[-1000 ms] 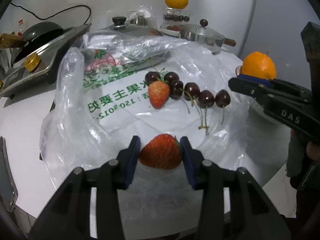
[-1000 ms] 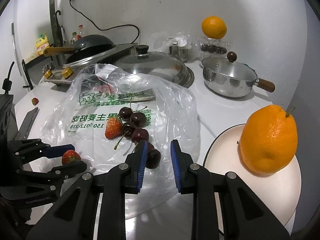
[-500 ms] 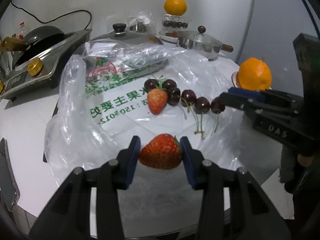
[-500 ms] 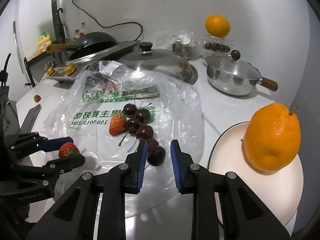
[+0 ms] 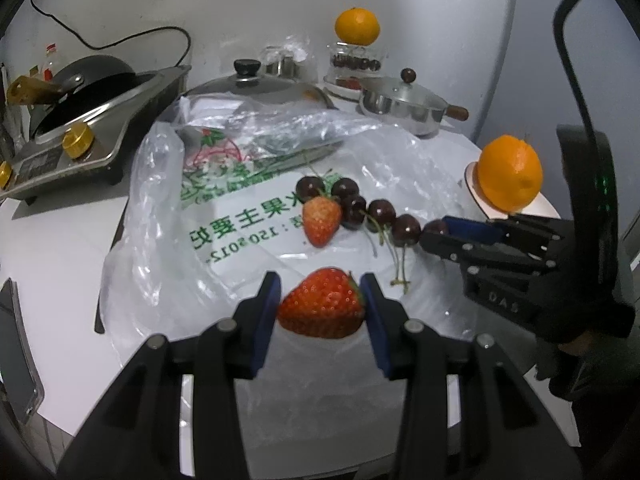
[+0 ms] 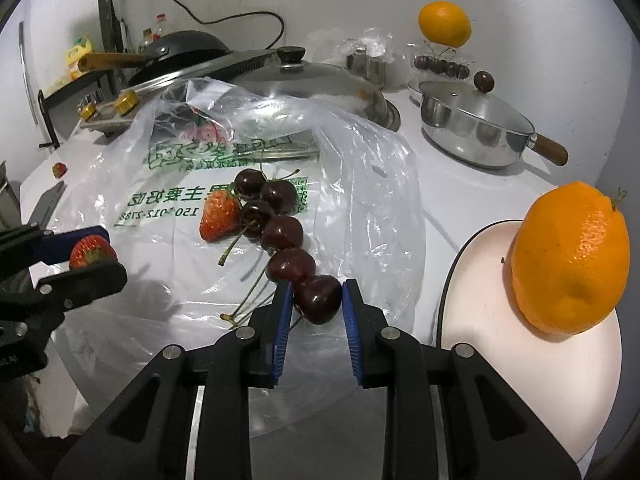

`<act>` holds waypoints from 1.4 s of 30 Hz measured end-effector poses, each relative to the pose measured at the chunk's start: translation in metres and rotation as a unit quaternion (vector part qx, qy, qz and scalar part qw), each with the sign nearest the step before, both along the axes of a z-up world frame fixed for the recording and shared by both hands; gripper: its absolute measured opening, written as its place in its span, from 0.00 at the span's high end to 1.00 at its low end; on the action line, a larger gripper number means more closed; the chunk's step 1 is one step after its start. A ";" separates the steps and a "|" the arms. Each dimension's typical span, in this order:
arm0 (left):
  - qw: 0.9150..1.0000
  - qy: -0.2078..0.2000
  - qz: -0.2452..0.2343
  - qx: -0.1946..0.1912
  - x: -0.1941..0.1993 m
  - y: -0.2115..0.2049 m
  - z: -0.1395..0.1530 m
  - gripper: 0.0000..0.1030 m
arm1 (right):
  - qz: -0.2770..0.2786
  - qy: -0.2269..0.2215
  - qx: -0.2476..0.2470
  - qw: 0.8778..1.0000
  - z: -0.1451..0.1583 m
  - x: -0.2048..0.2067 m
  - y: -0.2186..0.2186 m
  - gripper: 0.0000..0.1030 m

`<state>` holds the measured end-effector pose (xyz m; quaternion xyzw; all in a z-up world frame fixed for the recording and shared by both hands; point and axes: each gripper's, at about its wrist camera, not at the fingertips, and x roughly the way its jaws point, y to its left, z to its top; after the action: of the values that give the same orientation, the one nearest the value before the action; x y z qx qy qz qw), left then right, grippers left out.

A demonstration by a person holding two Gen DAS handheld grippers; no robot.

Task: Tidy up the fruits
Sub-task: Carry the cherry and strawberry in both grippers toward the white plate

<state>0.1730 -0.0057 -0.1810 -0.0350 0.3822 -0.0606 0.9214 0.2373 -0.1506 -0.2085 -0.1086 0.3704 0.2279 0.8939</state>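
Red strawberry (image 5: 322,304) lies crosswise between the blue pads of the left tool (image 5: 320,312), clamped, its long axis running pad to pad with the leafy cap toward the right pad. It sits above the clear plastic bag (image 5: 160,240) spread on the white table (image 5: 56,248). The right tool (image 6: 314,312) is at its narrowest, its pads flanking the end cherry (image 6: 318,298) of a curving row; whether they press it I cannot tell. Only the right wrist view shows the orange (image 6: 570,258) on its plate (image 6: 480,320) in full, tilted upright, stem up-right.
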 end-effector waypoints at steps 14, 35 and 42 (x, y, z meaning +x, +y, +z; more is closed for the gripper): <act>1.000 -0.015 0.005 0.000 -0.002 0.002 0.010 0.59 | 0.017 -0.042 0.011 0.999 0.024 -0.014 0.001 0.74; 0.999 -0.048 -0.019 0.005 -0.011 -0.027 0.038 0.59 | -0.002 -0.087 0.035 0.996 0.066 -0.040 -0.030 0.74; 0.998 -0.050 -0.039 0.008 -0.005 -0.053 0.042 0.59 | -0.024 -0.089 0.037 0.995 0.066 -0.045 -0.058 0.74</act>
<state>0.1676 -0.0592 -0.1388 -0.0094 0.3370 -0.0952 0.9366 0.1919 -0.2090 -0.1423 -0.0864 0.2835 0.2097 0.9318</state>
